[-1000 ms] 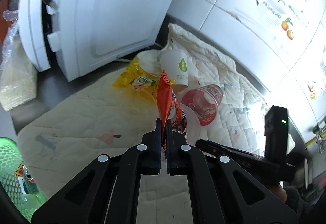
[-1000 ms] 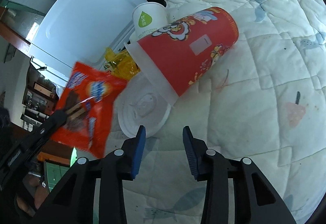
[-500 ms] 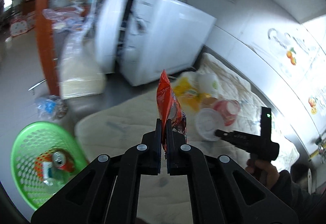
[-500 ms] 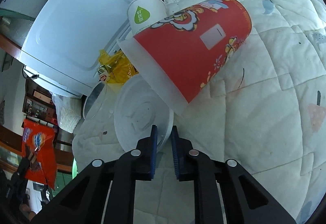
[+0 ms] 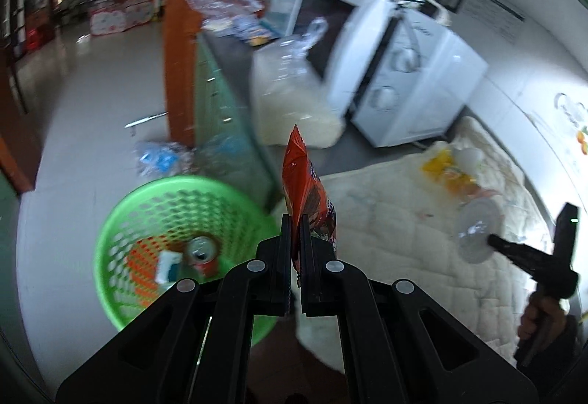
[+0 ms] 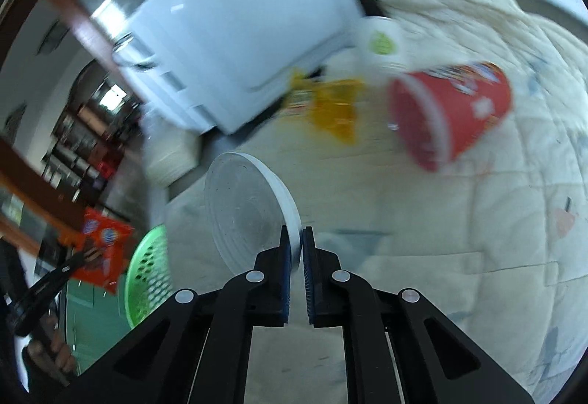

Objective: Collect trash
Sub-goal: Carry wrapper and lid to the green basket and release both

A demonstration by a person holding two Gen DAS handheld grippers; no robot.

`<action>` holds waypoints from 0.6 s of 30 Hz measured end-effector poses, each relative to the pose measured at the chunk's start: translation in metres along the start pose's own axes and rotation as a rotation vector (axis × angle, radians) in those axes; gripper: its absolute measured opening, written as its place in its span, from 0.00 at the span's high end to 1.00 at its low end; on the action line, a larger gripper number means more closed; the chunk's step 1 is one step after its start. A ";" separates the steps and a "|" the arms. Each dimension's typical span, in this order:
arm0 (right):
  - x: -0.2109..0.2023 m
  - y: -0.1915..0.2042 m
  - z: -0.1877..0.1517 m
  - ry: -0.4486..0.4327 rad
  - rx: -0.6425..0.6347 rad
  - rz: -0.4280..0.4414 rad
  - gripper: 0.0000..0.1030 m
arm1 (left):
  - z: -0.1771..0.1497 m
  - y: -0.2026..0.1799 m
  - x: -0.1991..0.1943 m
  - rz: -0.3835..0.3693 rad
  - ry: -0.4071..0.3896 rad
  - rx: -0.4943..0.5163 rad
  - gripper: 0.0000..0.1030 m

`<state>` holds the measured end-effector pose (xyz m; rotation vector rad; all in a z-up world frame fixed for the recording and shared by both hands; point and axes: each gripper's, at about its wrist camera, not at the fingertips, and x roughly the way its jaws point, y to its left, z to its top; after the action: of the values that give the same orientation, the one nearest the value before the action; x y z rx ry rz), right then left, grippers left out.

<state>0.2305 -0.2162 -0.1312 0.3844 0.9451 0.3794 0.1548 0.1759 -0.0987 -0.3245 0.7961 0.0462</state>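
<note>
Through my left wrist camera, my left gripper (image 5: 296, 225) is clenched on one orange-red snack wrapper (image 5: 307, 198), a glossy, crinkled foil pouch standing edge-on between the pads, its serrated top pointing up and away from me. Below and to the left sits one round green basket (image 5: 121, 220) of perforated plastic on the floor, with one dented drink can (image 5: 201, 250) and a small white carton (image 5: 167, 266) lying in it. At the right edge my right gripper (image 5: 490, 240) holds a translucent round lid (image 5: 476, 231) over the quilted cream cloth (image 5: 389, 220).

Through my right wrist camera, my right gripper (image 6: 296, 238) has just been closing and now pinches the rim of that one lid (image 6: 242, 209), a thin, ridged plastic disc that rises up and leftward from the pads. Beyond it on the cloth (image 6: 477, 220) lie one red paper cup (image 6: 455, 117) tipped on its side, one white cup (image 6: 382, 40) with a green leaf mark, and one crumpled yellow wrapper (image 6: 330, 106), all blurred. At the far left my left gripper (image 6: 79, 257) grips the snack wrapper (image 6: 103, 253) beside the green basket (image 6: 147, 275).
</note>
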 end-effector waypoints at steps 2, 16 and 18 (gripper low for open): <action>0.002 0.025 -0.002 0.014 -0.048 0.030 0.94 | -0.004 0.016 0.000 0.033 0.009 -0.020 0.98; 0.095 0.192 -0.037 0.171 -0.346 0.136 0.94 | -0.057 0.100 0.034 0.056 0.174 -0.171 0.96; 0.110 0.209 -0.042 0.183 -0.382 0.125 0.94 | -0.061 0.107 0.039 0.056 0.193 -0.187 0.95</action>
<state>0.2235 0.0242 -0.1317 0.0596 1.0036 0.7055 0.1221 0.2554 -0.1946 -0.4886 0.9945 0.1437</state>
